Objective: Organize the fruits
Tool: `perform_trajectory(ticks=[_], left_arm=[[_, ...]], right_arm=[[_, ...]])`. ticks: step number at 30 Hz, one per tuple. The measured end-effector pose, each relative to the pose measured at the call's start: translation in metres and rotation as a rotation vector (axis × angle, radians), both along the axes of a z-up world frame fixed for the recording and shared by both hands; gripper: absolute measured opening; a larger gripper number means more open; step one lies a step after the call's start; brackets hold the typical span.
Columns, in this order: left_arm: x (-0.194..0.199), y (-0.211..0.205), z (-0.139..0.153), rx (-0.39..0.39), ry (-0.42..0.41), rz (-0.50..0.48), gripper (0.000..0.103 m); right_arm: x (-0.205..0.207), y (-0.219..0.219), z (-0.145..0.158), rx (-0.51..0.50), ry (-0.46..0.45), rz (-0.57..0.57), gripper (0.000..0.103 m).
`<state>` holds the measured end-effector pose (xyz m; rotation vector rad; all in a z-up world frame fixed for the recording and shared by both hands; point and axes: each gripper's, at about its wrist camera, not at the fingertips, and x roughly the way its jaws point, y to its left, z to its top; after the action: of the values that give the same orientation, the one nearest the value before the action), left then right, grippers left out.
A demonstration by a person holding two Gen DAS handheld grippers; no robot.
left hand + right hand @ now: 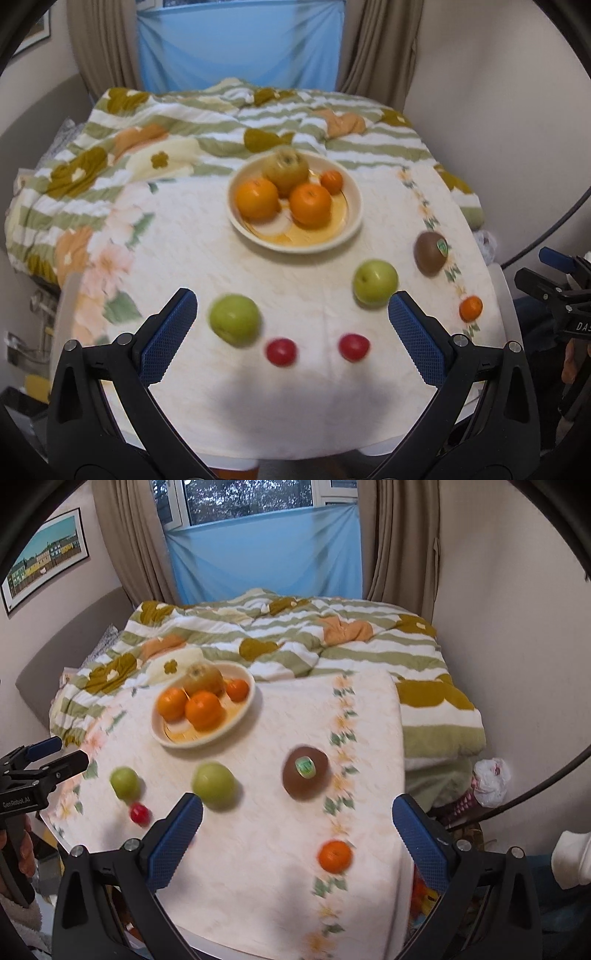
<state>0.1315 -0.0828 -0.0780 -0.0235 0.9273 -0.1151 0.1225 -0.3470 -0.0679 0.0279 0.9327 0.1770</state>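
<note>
A cream bowl point(352, 218) point(162, 734) on the white tablecloth holds two oranges, a small orange and a yellow-brown fruit. Loose on the cloth lie two green apples point(235, 319) point(375, 282) point(213, 784) point(125, 782), two small red fruits point(280, 351) point(354, 347), one of which shows in the right wrist view point(139, 813), a brown kiwi with a sticker point(430, 253) point(304, 777) and a small orange point(470, 308) point(334, 856). My left gripper point(291, 308) is open and empty above the near fruits. My right gripper point(297, 812) is open and empty, near the kiwi.
The table point(373, 448) stands against a bed with a striped floral quilt point(155, 122) point(369, 653). Curtains and a blue sheet hang behind. A white bag point(491, 781) lies on the floor at the right. Each gripper shows at the other view's edge point(561, 295) point(33, 775).
</note>
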Motion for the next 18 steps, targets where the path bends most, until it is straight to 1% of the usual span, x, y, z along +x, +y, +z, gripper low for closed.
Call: perform_trajectory(ticks=[3, 8, 9, 11, 13, 15, 16, 17, 18], left_arm=[[-0.006, -0.017, -0.017, -0.004, 0.015, 0.004, 0.103], [-0.011, -0.041, -0.048, 0.022, 0.041, 0.0, 0.103], [-0.011, -0.045, -0.055, 0.025, 0.05, -0.003, 0.099], [-0.01, -0.051, -0.066, 0.029, 0.075, -0.008, 0.097], [-0.01, -0.056, -0.075, 0.025, 0.087, -0.017, 0.084], [-0.01, -0.064, -0.085, 0.04, 0.101, -0.031, 0.082], [-0.009, -0.067, -0.091, 0.051, 0.105, -0.035, 0.08], [-0.009, -0.07, -0.094, 0.057, 0.11, -0.04, 0.077], [-0.008, -0.072, -0.098, 0.062, 0.118, -0.042, 0.071]], right_arm=[[-0.006, -0.011, -0.018, 0.003, 0.014, 0.005, 0.103], [-0.009, -0.021, -0.049, 0.011, 0.057, 0.011, 0.101], [-0.01, -0.022, -0.054, 0.01, 0.062, 0.016, 0.101], [-0.009, -0.02, -0.066, -0.002, 0.078, 0.036, 0.1], [-0.008, -0.018, -0.074, -0.005, 0.09, 0.053, 0.099], [-0.007, -0.016, -0.08, -0.007, 0.093, 0.066, 0.096], [-0.007, -0.014, -0.083, -0.011, 0.095, 0.072, 0.093], [-0.007, -0.013, -0.086, -0.016, 0.098, 0.079, 0.089], [-0.006, -0.012, -0.09, -0.02, 0.103, 0.088, 0.088]])
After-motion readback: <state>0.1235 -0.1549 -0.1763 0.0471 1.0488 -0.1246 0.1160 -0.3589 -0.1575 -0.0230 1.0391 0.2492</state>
